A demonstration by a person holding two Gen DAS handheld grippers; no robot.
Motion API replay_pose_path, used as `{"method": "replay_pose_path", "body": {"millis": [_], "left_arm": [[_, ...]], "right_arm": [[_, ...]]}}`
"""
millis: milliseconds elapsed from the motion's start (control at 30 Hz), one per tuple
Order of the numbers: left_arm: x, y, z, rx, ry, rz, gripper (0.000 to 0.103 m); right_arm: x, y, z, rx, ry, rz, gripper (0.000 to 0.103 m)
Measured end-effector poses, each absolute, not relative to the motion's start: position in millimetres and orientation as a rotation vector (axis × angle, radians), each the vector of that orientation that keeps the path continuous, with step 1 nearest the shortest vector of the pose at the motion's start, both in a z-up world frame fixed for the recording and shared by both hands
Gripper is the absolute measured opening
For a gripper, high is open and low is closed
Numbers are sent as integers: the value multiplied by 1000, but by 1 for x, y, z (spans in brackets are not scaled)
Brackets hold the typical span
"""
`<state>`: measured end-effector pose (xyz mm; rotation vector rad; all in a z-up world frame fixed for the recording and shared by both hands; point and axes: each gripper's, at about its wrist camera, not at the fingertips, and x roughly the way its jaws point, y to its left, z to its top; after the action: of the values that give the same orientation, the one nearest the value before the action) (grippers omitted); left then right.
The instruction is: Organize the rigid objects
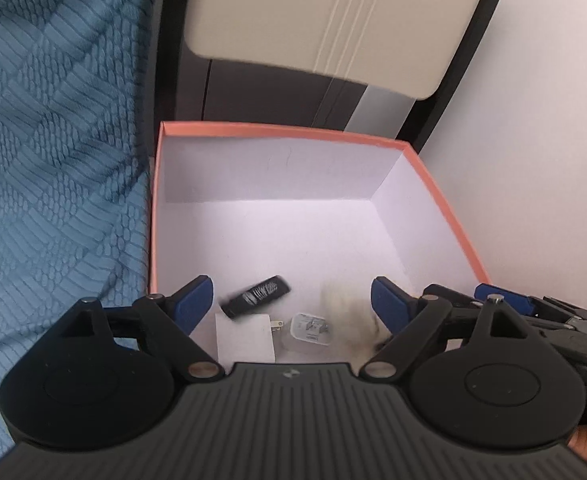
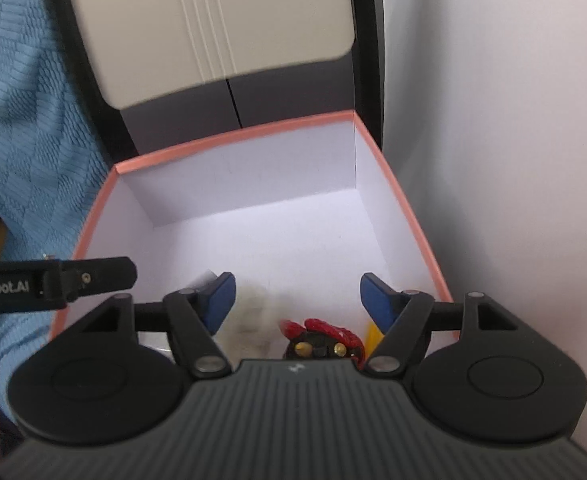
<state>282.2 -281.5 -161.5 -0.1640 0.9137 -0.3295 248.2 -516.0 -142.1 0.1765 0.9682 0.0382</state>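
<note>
- My two grippers hang over an open box (image 1: 281,130), white inside with a salmon-pink rim, which fills the middle of both wrist views; its far wall runs across 12 o'clock.
- A blue patterned cloth (image 1: 53,140) covers the 9 o'clock side of the left view, just beside the box's left wall.
- A cream panel (image 1: 333,20) on a dark frame stands behind the box at 12 o'clock, with a pale wall (image 2: 513,160) at 3 o'clock.
- My left gripper (image 1: 291,306) holds its blue pads wide apart, pressing on nothing, above the near end of the box floor.
- My right gripper (image 2: 295,300) also stands spread, its pads clear of everything; in the left view it enters at 4 o'clock.
- A red and black toy (image 2: 321,334) lies on the box floor at 6 o'clock in the right view, a yellow piece (image 2: 373,336) just beside it at 5 o'clock.
- A pale blurred object (image 1: 343,312) sits between the grippers, too smeared to tell what it is.
- A white charger (image 1: 245,338) lies flat at 6 o'clock in the left view, prongs toward 3 o'clock.
- A black stick (image 1: 259,294) lies tilted just beyond the charger, touching its far edge.
- A small white plug (image 1: 311,328) rests just beside the charger's prongs.
</note>
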Motion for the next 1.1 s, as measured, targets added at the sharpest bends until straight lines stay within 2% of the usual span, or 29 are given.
{"method": "replay_pose_path", "body": {"millis": [567,767,1100], "left_arm": [[195,-235,-69,-168,751,-362,91],[162,-219,-51,-134,712,-379,92],[111,-191,-24,-141,670,-384,99]], "right_arm": [[170,-493,-36,172,802,-4,71],[136,-473,-11,177,771,-22,71],[84,-445,20,159,736,-42,71]]}}
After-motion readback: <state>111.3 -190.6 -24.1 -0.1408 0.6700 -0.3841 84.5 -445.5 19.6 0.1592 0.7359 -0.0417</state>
